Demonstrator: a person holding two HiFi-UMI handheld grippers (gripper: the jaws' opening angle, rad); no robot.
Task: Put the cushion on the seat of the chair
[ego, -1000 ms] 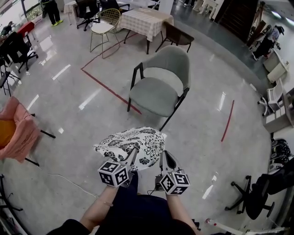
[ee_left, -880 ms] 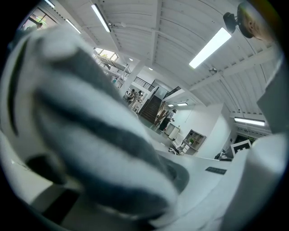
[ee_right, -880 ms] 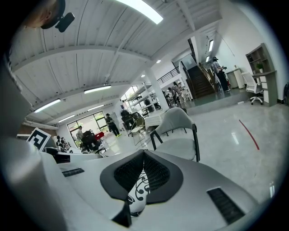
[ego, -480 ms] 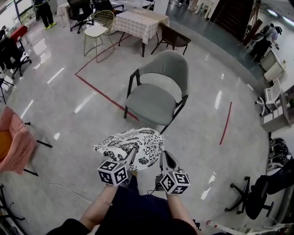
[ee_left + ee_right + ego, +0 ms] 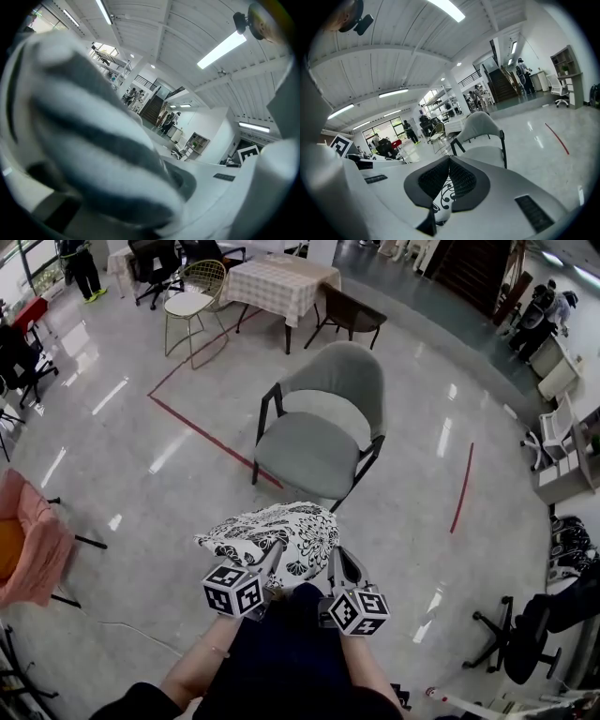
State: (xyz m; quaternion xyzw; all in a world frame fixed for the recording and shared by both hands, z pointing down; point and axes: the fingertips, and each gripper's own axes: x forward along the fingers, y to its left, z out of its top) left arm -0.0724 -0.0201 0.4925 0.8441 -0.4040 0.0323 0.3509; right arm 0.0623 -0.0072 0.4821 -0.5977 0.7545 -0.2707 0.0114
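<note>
Floor ahead of grey chair was open, nothing in path. Seat was bare, reachable from front and above. Black armrests flanked seat, backrest closed rear. Pink-draped chair far left, black office chair far right, both well off path. Checked table stood behind chair.
</note>
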